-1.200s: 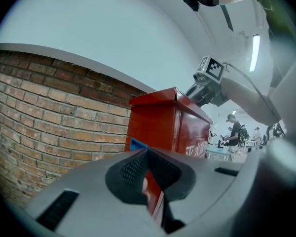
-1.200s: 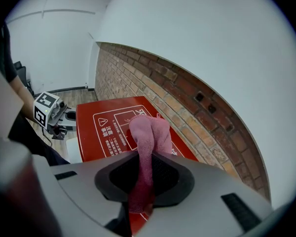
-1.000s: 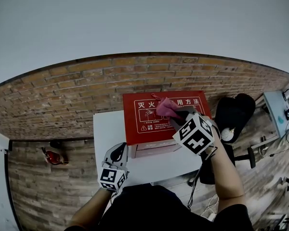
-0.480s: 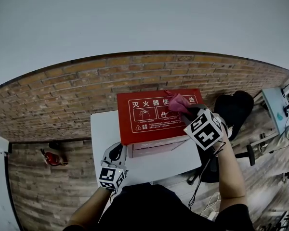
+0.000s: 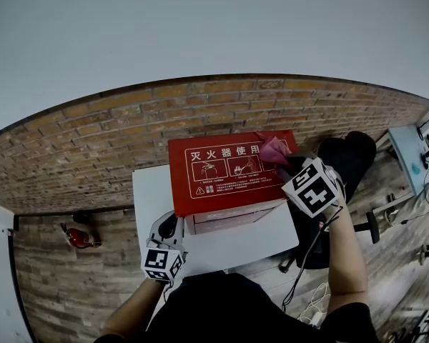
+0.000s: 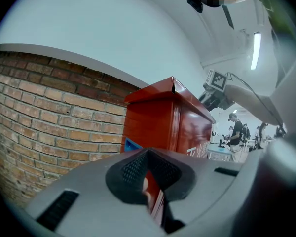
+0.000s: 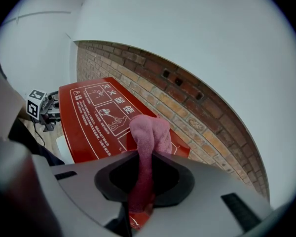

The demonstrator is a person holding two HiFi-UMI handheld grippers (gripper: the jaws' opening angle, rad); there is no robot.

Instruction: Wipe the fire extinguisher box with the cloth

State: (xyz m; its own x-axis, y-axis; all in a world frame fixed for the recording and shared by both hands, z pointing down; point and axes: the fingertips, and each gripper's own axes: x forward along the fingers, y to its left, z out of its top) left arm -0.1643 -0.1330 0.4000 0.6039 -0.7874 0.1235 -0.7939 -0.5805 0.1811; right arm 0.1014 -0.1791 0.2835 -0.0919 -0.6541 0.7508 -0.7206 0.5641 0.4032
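Observation:
A red fire extinguisher box [image 5: 225, 170] with white print on its top stands on a white table [image 5: 149, 191] against a brick wall. My right gripper [image 5: 282, 164] is shut on a pink cloth [image 5: 273, 149], which lies on the box top near its far right corner. In the right gripper view the cloth [image 7: 148, 137] bulges out past the jaws onto the red top [image 7: 89, 117]. My left gripper [image 5: 168, 227] rests shut and empty on the table by the box's front left corner. Just ahead of it, in the left gripper view, rises the box [image 6: 163, 122].
A black office chair [image 5: 347, 163] stands right of the table, close to my right arm. A small red object [image 5: 79, 236] lies on the wooden floor at the left. A desk [image 5: 415, 156] with items sits at the far right. People stand far off in the left gripper view [image 6: 237, 130].
My right gripper has slid the cloth rightward across the box top, from about its middle to the right end. The left gripper has stayed put.

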